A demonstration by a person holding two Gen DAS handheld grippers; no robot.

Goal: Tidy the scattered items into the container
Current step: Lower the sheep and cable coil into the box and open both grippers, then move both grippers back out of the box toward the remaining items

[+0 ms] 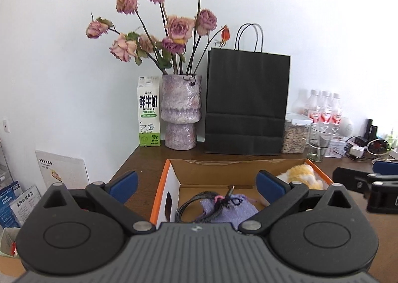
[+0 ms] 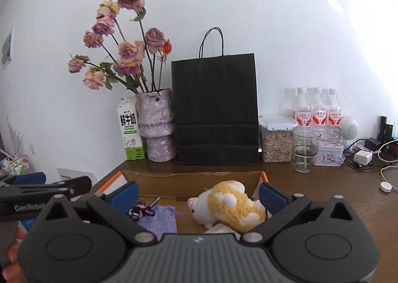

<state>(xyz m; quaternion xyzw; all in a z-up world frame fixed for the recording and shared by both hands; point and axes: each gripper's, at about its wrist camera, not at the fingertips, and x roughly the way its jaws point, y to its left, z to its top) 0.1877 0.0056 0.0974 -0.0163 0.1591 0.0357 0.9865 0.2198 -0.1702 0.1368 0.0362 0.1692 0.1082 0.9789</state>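
An open cardboard box [image 1: 223,163] with orange edges sits on the brown table in front of both grippers. Inside it lie a lilac knitted pouch [image 1: 228,211], a coiled dark cable [image 1: 196,203] with its plug on the pouch, and a yellow-and-white plush toy [image 1: 302,176]. My left gripper [image 1: 196,184] hangs open above the box's left half, nothing between its blue pads. In the right wrist view the plush toy [image 2: 231,204] lies on its side beside the pouch [image 2: 159,219] and cable [image 2: 140,209]. My right gripper [image 2: 199,194] is open above the box [image 2: 194,176], empty.
Along the wall stand a milk carton [image 1: 148,114], a vase of dried roses [image 1: 180,111], a black paper bag [image 1: 247,101], a jar of seeds [image 2: 276,140], a glass [image 2: 304,150], water bottles [image 2: 316,111] and a tin [image 2: 328,156]. Chargers and cables [image 2: 368,156] lie at the right.
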